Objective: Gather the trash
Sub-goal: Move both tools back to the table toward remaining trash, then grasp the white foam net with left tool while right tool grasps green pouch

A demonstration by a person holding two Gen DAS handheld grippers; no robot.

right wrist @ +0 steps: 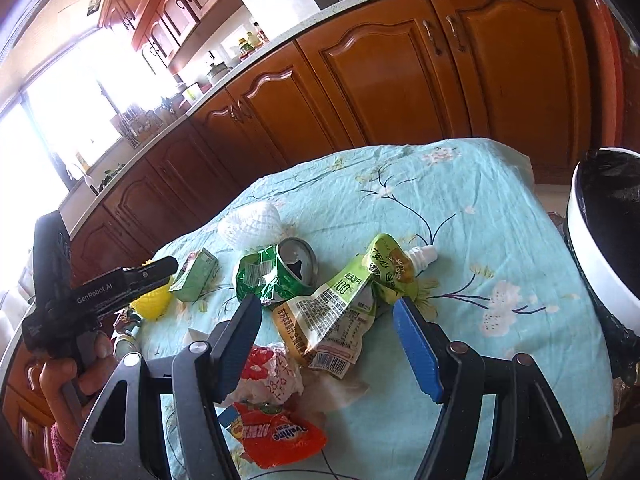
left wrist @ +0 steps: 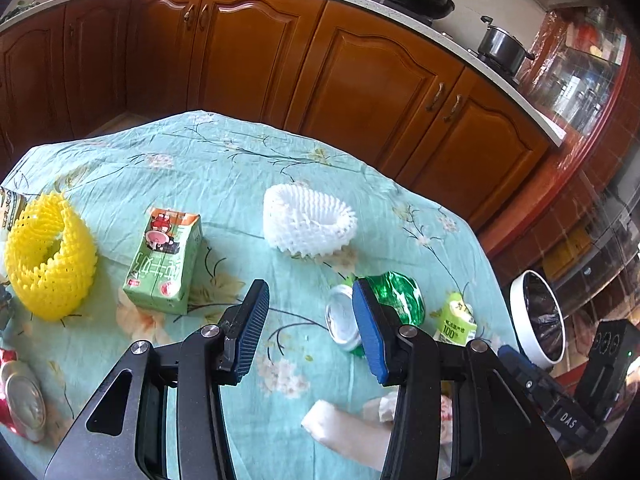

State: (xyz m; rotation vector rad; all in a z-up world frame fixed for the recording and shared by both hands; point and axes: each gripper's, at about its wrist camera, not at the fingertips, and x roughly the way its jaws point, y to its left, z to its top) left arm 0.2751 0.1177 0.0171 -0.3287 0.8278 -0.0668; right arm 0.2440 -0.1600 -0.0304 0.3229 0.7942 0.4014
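Trash lies on a table with a teal floral cloth (left wrist: pixel 224 168). My left gripper (left wrist: pixel 310 312) is open and empty above the cloth, its right finger beside a crushed green can (left wrist: pixel 394 300), which also shows in the right wrist view (right wrist: pixel 276 276). A green milk carton (left wrist: pixel 164 262), a yellow foam net (left wrist: pixel 48 256) and a white foam net (left wrist: pixel 308 220) lie further out. My right gripper (right wrist: pixel 326 322) is open and empty over a green drink pouch (right wrist: pixel 344 308). An orange wrapper (right wrist: pixel 276 436) lies below it.
A white trash bin with a black liner stands off the table's right edge (right wrist: pixel 600 248) and shows in the left wrist view (left wrist: pixel 538 316). A crushed red can (left wrist: pixel 20 396) lies at the left edge. Crumpled tissue (left wrist: pixel 344 428) lies near me. Wooden kitchen cabinets (left wrist: pixel 360 80) stand behind.
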